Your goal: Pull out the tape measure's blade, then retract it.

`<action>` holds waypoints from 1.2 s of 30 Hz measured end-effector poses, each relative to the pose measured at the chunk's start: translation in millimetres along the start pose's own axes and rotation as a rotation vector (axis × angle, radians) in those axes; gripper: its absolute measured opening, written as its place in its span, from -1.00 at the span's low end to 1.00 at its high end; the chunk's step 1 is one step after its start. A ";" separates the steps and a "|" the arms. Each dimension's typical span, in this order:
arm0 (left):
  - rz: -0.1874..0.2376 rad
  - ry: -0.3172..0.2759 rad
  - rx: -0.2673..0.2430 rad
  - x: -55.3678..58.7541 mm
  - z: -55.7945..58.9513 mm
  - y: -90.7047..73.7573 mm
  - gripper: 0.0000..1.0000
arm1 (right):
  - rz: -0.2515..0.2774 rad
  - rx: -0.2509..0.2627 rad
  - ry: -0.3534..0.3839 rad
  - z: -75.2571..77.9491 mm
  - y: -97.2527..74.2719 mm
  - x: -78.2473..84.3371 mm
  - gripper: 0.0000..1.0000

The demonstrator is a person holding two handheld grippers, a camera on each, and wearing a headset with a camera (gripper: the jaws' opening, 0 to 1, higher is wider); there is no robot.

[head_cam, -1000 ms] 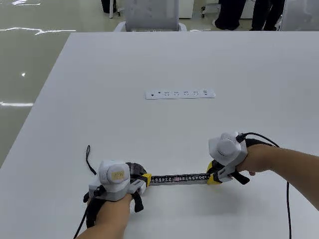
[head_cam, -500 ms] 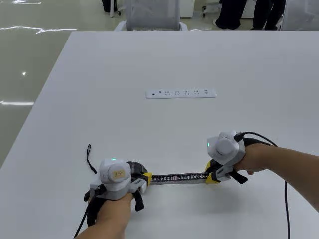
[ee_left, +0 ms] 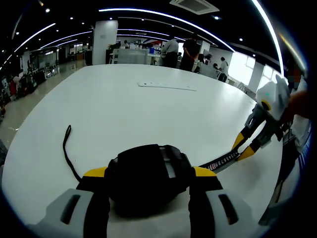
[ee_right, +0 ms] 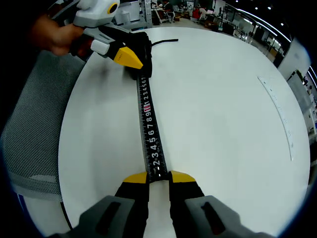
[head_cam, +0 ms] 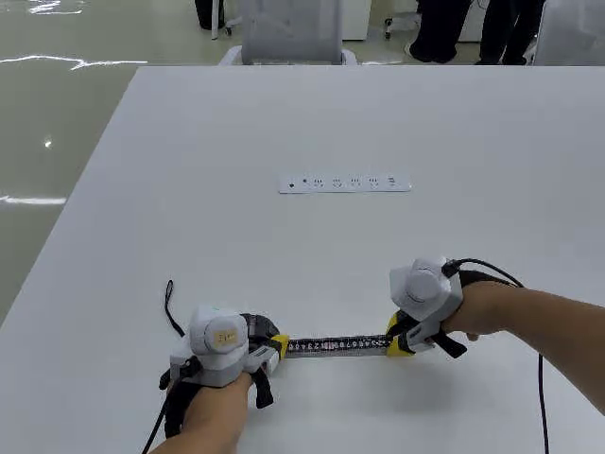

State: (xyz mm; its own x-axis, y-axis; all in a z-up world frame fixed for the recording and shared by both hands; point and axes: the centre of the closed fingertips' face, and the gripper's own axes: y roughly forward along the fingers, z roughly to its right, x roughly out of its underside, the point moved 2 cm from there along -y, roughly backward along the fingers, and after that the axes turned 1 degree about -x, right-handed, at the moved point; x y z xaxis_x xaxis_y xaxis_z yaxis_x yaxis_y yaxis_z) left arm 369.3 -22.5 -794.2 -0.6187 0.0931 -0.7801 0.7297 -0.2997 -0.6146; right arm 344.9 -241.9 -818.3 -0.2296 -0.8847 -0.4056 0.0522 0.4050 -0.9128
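The black rounded tape measure case [ee_left: 148, 181] sits on the white table [head_cam: 378, 123], clamped between the yellow-tipped jaws of the left gripper [ee_left: 151, 172]. Its dark numbered blade [ee_right: 150, 124] runs flat from there to the right gripper [ee_right: 158, 174], whose jaws pinch the blade's tip. We judge the blade partly drawn. We want the right jaws in line with the case mouth, the pinch firm and the travel slow, so the blade neither twists nor snaps back.

The right hand-held gripper [head_cam: 391, 344] has been brought slightly closer to the left hand-held gripper [head_cam: 272, 346], and the exposed blade [head_cam: 336, 344] between them has been shortened.
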 end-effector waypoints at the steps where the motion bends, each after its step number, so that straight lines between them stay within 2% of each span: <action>1: 0.001 0.000 0.001 0.0 0.0 0.0 0.22 | 0.000 -0.001 0.001 0.1 0.3 -0.4 -0.72; 36: 0.003 -0.004 -0.002 0.5 1.1 0.1 0.23 | 0.009 -0.002 -0.003 -1.6 7.0 -13.8 -0.72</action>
State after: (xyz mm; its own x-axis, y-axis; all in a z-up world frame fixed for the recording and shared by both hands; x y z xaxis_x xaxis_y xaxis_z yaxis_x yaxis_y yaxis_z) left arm 368.7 -23.5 -794.6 -0.6174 0.0887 -0.7817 0.7322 -0.2985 -0.6122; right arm 346.9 -226.6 -819.0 -0.2260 -0.8818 -0.4139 0.0519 0.4134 -0.9091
